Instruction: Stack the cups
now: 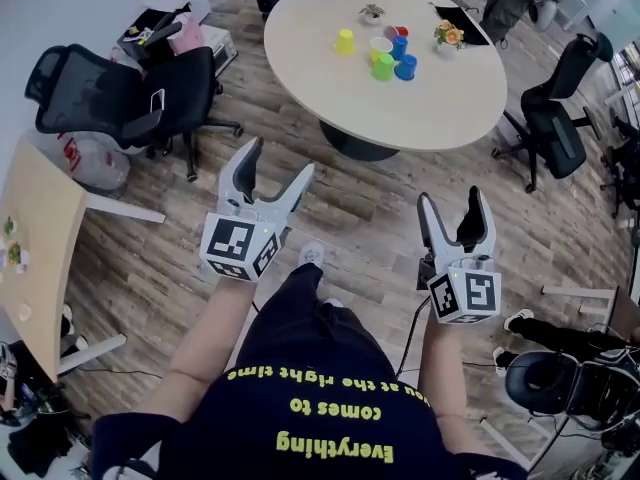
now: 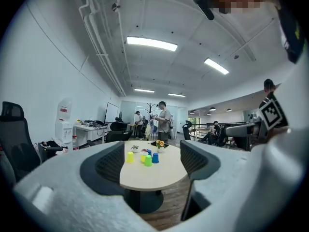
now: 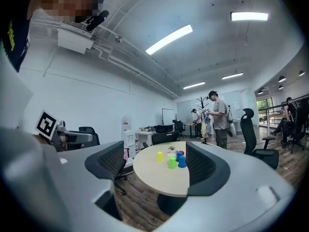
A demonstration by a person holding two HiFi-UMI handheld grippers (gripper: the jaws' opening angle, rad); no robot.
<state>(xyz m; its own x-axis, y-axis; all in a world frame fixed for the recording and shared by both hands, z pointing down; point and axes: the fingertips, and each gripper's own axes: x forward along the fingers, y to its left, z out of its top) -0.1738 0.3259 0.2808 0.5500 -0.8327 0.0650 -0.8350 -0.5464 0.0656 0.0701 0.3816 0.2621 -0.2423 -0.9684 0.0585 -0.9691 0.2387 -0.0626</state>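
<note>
Several cups stand upside down close together on the far side of a round beige table (image 1: 400,108): a yellow cup (image 1: 344,41), a white cup (image 1: 380,47), a green cup (image 1: 383,66) and a blue cup (image 1: 406,67), with another blue one and a red one behind them. My left gripper (image 1: 280,163) and right gripper (image 1: 452,200) hang over the wooden floor well short of the table, both open and empty. In the left gripper view the yellow cup (image 2: 130,157) and green cup (image 2: 147,160) show far off between the jaws. The right gripper view shows the green cup (image 3: 172,163) likewise.
Black office chairs stand left (image 1: 120,93) and right (image 1: 555,118) of the table. A small flower pot (image 1: 450,35) and a little plant (image 1: 372,13) sit behind the cups. A wooden desk (image 1: 35,238) is at the left. People (image 2: 164,122) stand beyond the table.
</note>
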